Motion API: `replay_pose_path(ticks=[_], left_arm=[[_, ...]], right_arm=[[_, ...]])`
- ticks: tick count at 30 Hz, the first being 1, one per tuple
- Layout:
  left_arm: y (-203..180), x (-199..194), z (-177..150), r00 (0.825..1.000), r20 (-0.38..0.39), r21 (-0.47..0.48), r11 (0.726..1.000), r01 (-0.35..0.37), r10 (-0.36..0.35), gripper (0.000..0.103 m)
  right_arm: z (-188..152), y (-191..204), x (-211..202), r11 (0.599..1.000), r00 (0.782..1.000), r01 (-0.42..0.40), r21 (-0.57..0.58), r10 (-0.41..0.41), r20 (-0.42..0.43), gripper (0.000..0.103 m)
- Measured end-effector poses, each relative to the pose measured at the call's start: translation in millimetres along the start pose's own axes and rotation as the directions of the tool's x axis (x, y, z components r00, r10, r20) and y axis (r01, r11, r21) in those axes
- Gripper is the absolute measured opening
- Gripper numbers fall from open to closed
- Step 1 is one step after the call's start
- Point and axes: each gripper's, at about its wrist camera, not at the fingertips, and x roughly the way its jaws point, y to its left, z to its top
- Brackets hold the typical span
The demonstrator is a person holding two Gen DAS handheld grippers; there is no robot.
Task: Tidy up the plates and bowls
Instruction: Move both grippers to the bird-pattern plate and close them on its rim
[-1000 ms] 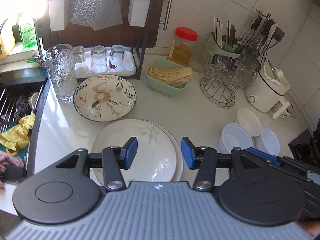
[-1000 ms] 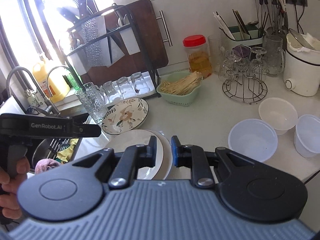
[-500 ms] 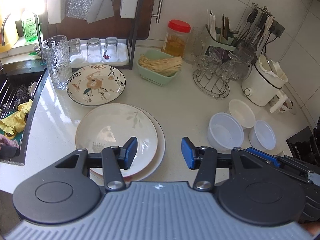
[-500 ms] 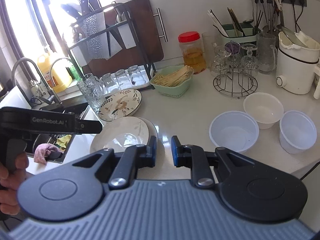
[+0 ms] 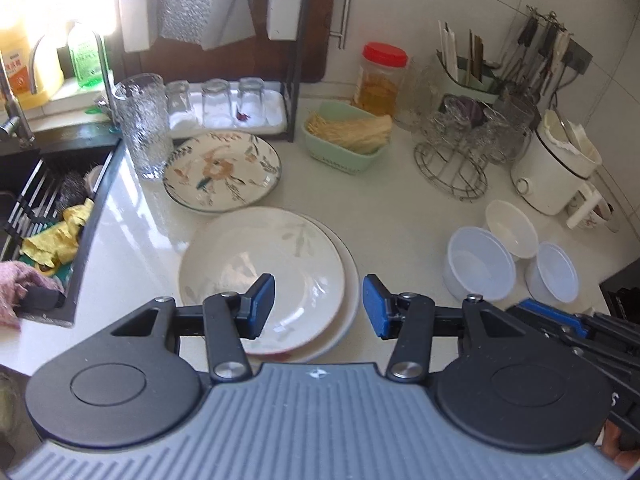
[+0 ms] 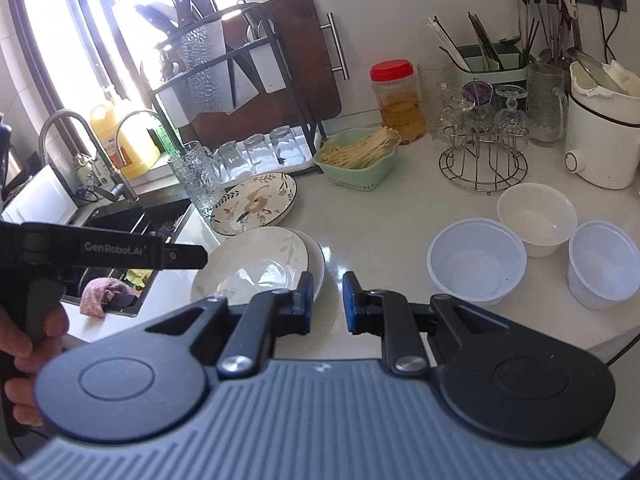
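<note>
1. Left hand-held gripper (image 5: pixel 319 306): spread wide, nothing between blue pads, hovering above front edge of white plate stack (image 5: pixel 264 276). Also seen from right wrist cam as black body at left w/ "GenRobot.AI" label (image 6: pixel 104 250), person's fingers round its handle.
2. Right hand-held gripper (image 6: pixel 328 302): parted by narrow gap, gripping nothing, held above bare counter (image 6: pixel 380 240) just right of the plate stack (image 6: pixel 260 268).
3. White plate stack: two plates w/ faint leaf print, smaller on top of larger, lower one's rim peeking out at right; on counter near front edge, close to sink.
4. Floral plate (image 5: pixel 222 170): flat on counter just behind stack, rims nearly touching; beside tall textured glass (image 5: pixel 144 124) at its left.
5. Three white bowls at right side of counter, clustered: lg. plastic tub (image 5: pixel 480 268) in front-left, white bowl (image 5: pixel 512 228) behind it, smaller tub (image 5: pixel 558 272) at right. All upright, empty-looking, well apart from plates.
6. Green basket (image 5: pixel 344 142) w/ pale sticks behind floral plate, to the right; red-lidded jar (image 5: pixel 382 80) behind that.
7. Wire stand (image 5: pixel 452 164) w/ glasses hung on it, white cooker (image 5: pixel 554 172) further right, near wall.
8. Black rack (image 5: pixel 224 52) at back w/ three upturned glasses on white tray under it.
9. Sink (image 5: pixel 44 184) at far left: yellow cloth and pink cloth in/at it.
</note>
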Motion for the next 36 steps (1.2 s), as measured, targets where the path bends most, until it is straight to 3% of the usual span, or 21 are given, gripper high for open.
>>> replay_pose_path(ticks=[8, 20, 32, 33, 35, 36], left_arm=[[25, 10, 22, 0.999, 0.009, -0.031, 0.998, -0.051, 0.051, 0.06], [58, 53, 43, 0.999, -0.047, -0.048, 0.999, 0.002, -0.004, 0.06], [108, 92, 69, 0.999, -0.05, -0.107, 0.994, -0.022, 0.017, 0.071], [113, 95, 69, 0.999, -0.051, -0.111, 0.993, -0.025, 0.02, 0.071], [121, 102, 71, 0.998, -0.061, -0.121, 0.992, -0.038, 0.031, 0.071], [124, 104, 72, 0.998, -0.063, -0.126, 0.991, -0.039, 0.032, 0.071]], right_arm=[[10, 9, 19, 0.999, 0.999, -0.032, -0.004, 0.032, -0.018, 0.019], [30, 31, 70, 1.0, 0.998, -0.009, -0.017, 0.008, -0.054, 0.019], [56, 47, 121, 0.999, 0.997, 0.014, -0.047, -0.017, -0.077, 0.02], [57, 48, 126, 0.999, 0.996, 0.012, -0.043, -0.016, -0.082, 0.023], [60, 49, 134, 0.999, 0.996, 0.001, -0.033, -0.004, -0.094, 0.041], [61, 50, 139, 1.0, 0.995, -0.008, -0.026, 0.006, -0.098, 0.057]])
